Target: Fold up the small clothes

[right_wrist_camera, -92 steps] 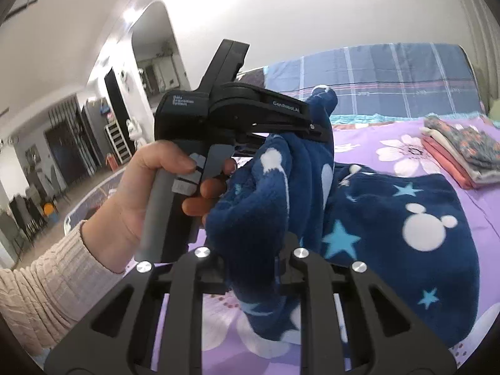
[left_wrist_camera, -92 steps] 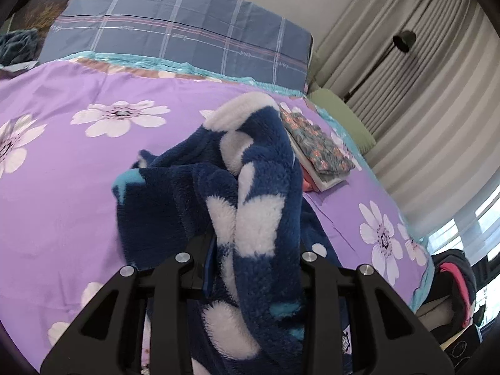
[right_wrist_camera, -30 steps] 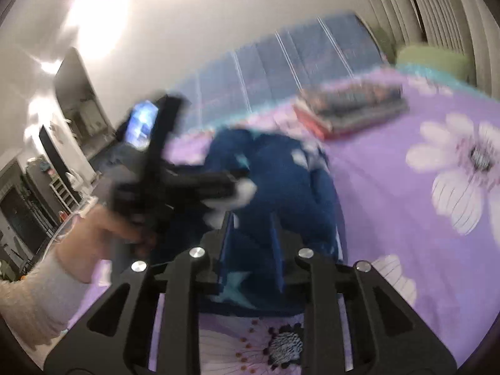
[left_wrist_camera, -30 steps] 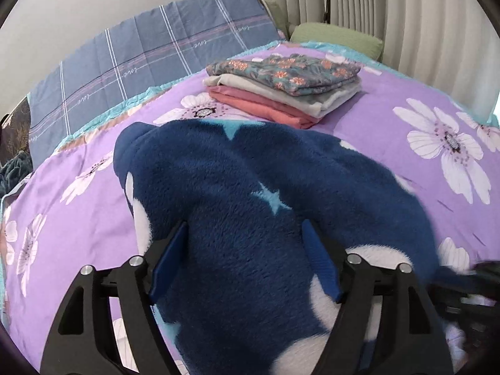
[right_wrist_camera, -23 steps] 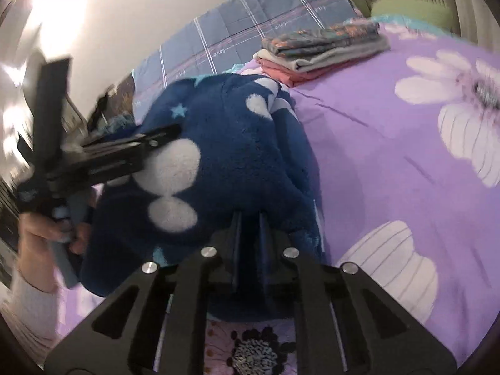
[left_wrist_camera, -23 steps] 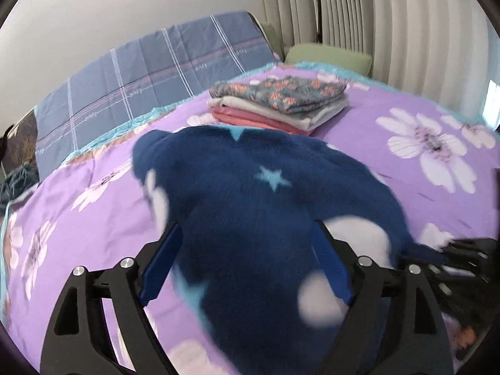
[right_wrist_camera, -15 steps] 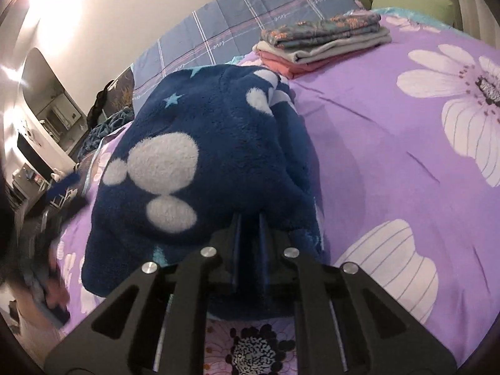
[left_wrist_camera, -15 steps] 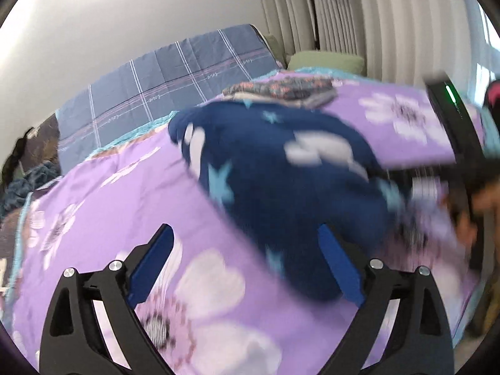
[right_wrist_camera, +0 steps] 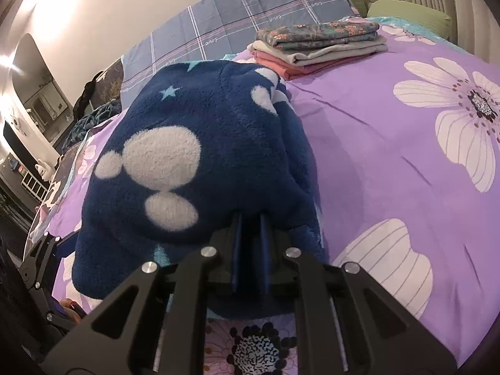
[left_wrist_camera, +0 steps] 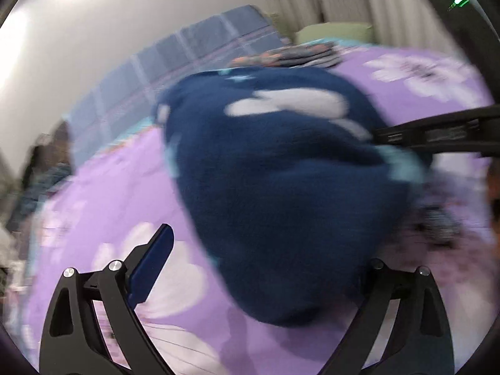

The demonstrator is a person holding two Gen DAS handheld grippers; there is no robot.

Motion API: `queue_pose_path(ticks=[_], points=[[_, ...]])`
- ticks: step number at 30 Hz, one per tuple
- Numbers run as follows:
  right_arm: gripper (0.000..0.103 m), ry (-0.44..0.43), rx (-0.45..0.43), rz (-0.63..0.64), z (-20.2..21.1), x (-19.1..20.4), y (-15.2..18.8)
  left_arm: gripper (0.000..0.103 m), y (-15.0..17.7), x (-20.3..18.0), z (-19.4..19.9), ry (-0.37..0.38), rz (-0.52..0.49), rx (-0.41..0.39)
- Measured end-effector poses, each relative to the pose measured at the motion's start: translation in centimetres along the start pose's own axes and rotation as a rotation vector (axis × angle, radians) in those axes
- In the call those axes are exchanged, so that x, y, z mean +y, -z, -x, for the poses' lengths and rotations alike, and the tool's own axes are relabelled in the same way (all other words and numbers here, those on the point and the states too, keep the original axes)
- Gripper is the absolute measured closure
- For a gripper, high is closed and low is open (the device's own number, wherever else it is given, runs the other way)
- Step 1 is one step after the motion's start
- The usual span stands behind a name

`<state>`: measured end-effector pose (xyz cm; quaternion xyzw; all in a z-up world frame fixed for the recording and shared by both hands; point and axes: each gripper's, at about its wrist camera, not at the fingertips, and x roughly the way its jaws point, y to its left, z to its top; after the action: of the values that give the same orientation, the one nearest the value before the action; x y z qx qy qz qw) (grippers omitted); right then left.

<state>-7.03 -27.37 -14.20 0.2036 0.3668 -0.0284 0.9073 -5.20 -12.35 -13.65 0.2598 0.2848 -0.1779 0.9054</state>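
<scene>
Navy fleece garment (right_wrist_camera: 200, 156) pinched between right gripper (right_wrist_camera: 250, 218) fingers.

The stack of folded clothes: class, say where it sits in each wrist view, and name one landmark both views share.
Left wrist view: stack of folded clothes, blurred, upper centre, just beyond the navy fleece garment.
Right wrist view: the stack at upper right, on the purple bedspread.
Shared landmark: the plaid blue quilt behind.

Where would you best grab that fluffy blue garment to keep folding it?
Probably the blue fleece garment by its near hem, coming in low from the bed's foot, where the right gripper is shut on it; elsewhere it lies as a thick mound. The left gripper is open.
</scene>
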Motion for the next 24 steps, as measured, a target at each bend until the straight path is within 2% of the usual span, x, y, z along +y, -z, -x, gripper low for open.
queue_pose_path(ticks=[4,7,10,16,18,19,21,23,24], points=[[0.093,-0.008,-0.001,-0.004,-0.2,-0.2,-0.1,0.007,1.6,2.8,-0.4,-0.036,0.066,0.053],[0.093,-0.03,0.001,0.006,-0.7,-0.5,0.0,0.007,2.4,2.6,-0.4,-0.064,0.046,0.056],[0.093,-0.01,-0.006,0.035,-0.8,-0.1,0.0,0.007,2.0,2.0,-0.3,-0.103,0.013,0.043],[0.093,-0.043,-0.003,0.023,-0.5,-0.7,0.1,0.007,1.1,2.4,1.9,-0.041,0.035,0.024],[0.093,-0.053,-0.001,0.01,-0.4,-1.1,0.1,0.007,0.7,1.8,2.9,-0.044,0.008,-0.02],[0.093,-0.051,-0.002,0.007,-0.4,-1.1,0.0,0.007,0.7,1.2,2.7,-0.068,-0.032,-0.022],[0.093,-0.041,-0.004,0.01,-0.4,-1.0,0.0,0.004,1.1,1.0,0.9,-0.1,-0.057,0.025],[0.093,-0.037,-0.004,0.016,-0.4,-0.9,0.1,0.001,2.4,2.4,-1.9,-0.065,0.031,0.097],[0.093,-0.031,-0.005,0.029,-0.5,-0.8,0.1,0.001,2.6,3.3,-2.4,-0.024,0.089,0.122]])
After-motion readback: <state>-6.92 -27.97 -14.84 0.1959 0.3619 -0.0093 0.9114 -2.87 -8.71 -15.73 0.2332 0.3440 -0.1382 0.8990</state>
